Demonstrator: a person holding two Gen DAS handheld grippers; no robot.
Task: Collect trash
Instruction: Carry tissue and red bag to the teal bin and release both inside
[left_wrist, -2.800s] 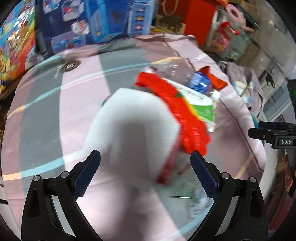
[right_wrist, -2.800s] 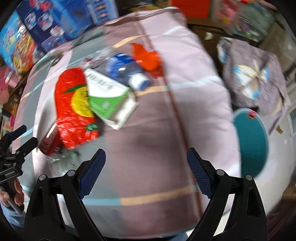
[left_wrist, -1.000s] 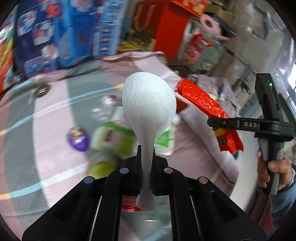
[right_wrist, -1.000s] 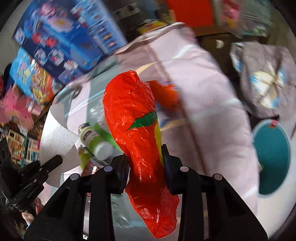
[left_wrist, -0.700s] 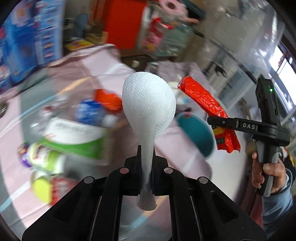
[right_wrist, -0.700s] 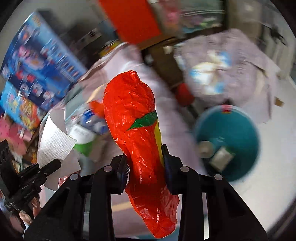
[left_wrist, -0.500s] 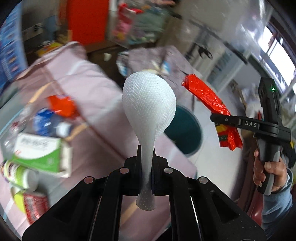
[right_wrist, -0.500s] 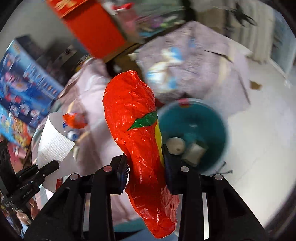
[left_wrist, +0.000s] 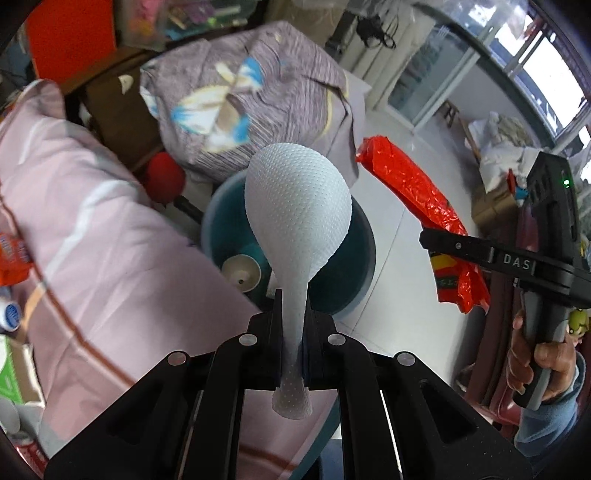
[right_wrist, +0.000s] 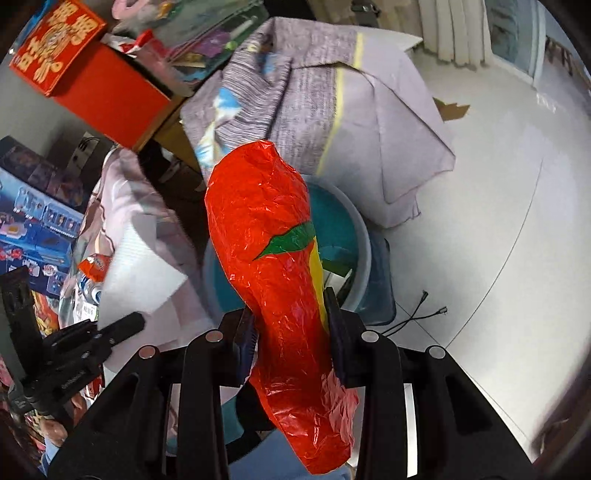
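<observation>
The left gripper (left_wrist: 293, 325) is pinching a white dimpled napkin (left_wrist: 297, 214) at frame center, while the right gripper (right_wrist: 290, 332) is clamping a red snack wrapper (right_wrist: 273, 258), both above the teal bin (left_wrist: 364, 266).

In the left wrist view the left tool (left_wrist: 293, 325) sits at 6 o'clock with the paper towel (left_wrist: 297, 218) pinched between its fingers and standing toward 12, in front of the bin (left_wrist: 364, 273); the bed (left_wrist: 92, 236) lies at 9 o'clock beside the bin, a draped cloth (left_wrist: 258, 96) behind it at 12. At 3 o'clock the right tool (left_wrist: 461, 249) holds the snack bag (left_wrist: 417, 195), right of the bin; a cup (left_wrist: 242, 273) lies in the bin.
</observation>
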